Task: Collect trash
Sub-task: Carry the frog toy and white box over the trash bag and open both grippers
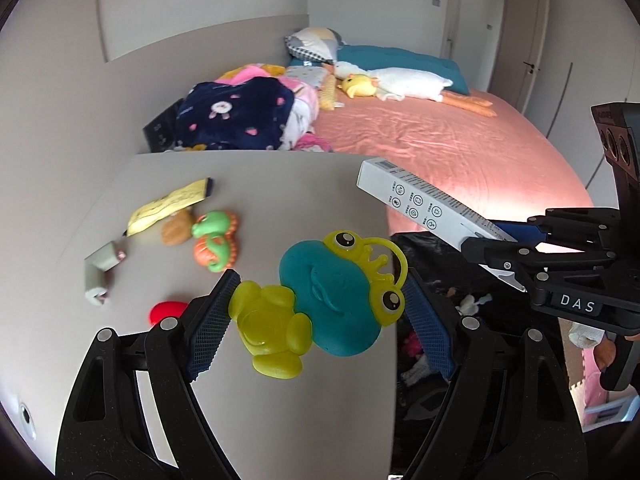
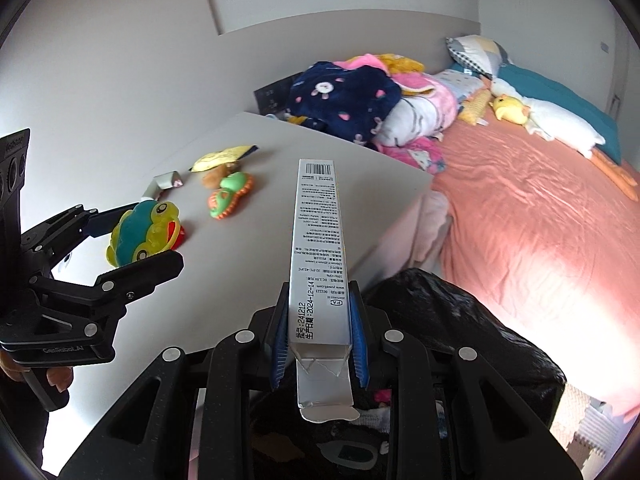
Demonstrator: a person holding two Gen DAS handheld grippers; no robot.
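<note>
Beside the worktop (image 1: 248, 184), a bed (image 1: 460, 148) with salmon sheet fills the right of the room; piled blankets (image 1: 240, 116), pillows and a white goose plush (image 1: 404, 84) lie at its head. Pale walls, wardrobe doors far right. Worktop is plain grey, its corner just beside the bed.

Black trash bag (image 2: 460, 328) sits open below the worktop edge, contents hard to make out, partly hidden behind the right gripper.

Right gripper (image 2: 318, 336): jaws narrow, clamped on the near end of a long white carton (image 2: 316, 240), torn flap open toward the camera; the carton sticks out over the worktop edge, above the bag.

Left gripper (image 1: 316, 304): jaws held wide by a frog toy (image 1: 320, 304), yellow-green and teal, pinched across its length, up off the worktop.

On the worktop, well apart from both jaws: yellow wrapper (image 1: 168, 208), green-orange toy (image 1: 216, 240), brown lump (image 1: 176, 230) touching it, bent grey carton (image 1: 98, 272), red item (image 1: 166, 312) half hidden behind the left jaw.
</note>
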